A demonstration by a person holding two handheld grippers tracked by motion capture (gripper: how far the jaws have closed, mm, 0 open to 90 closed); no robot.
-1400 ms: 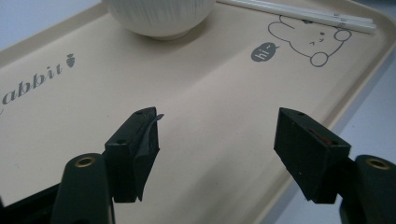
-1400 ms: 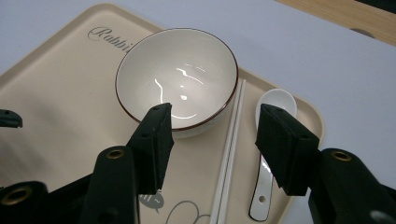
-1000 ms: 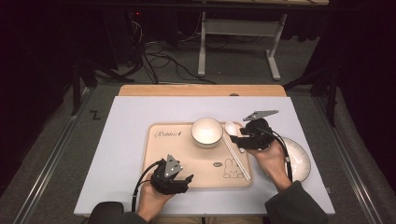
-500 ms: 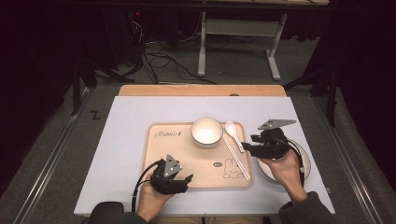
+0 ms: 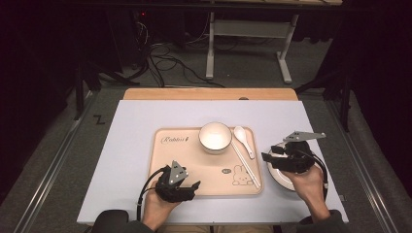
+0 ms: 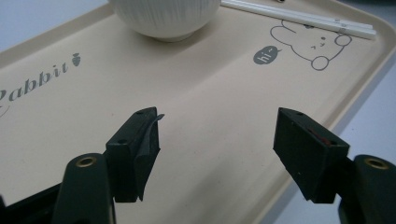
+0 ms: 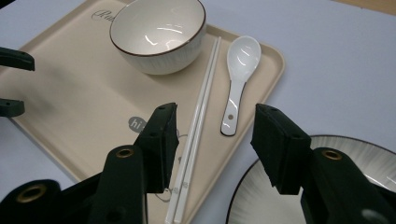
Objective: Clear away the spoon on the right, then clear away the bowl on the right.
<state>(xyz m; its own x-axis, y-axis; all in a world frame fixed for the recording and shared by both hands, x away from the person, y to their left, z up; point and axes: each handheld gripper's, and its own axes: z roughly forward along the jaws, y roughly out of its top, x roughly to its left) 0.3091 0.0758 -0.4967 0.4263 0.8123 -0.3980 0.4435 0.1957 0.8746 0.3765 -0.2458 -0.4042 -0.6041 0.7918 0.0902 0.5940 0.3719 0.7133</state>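
A beige rabbit-print tray (image 5: 175,160) lies mid-table and carries a white bowl (image 5: 215,137), a white spoon (image 5: 243,138) and white chopsticks (image 5: 245,162). My left gripper (image 5: 194,187) rests over the tray's near edge, open and holding nothing (image 6: 217,135), and points at the bowl (image 6: 166,16). My right gripper (image 5: 269,153) hovers open just right of the tray, above a striped plate (image 5: 282,177). Between its jaws (image 7: 215,135) I see the spoon's handle (image 7: 231,116) and the chopsticks (image 7: 201,116) down on the tray, untouched. The plate's rim (image 7: 261,196) lies under the right jaw.
A pale mat (image 5: 131,145) covers the table, with a wooden strip (image 5: 209,93) along its far edge. Beyond the table are a dark floor, cables and a white stand (image 5: 248,34). The left gripper's jaw tips (image 7: 11,79) reach into the right gripper view at the left.
My right hand has moved right, from beside the bowl and spoon over the tray to above the plate. The spoon stays lying on the tray. The left hand is still.
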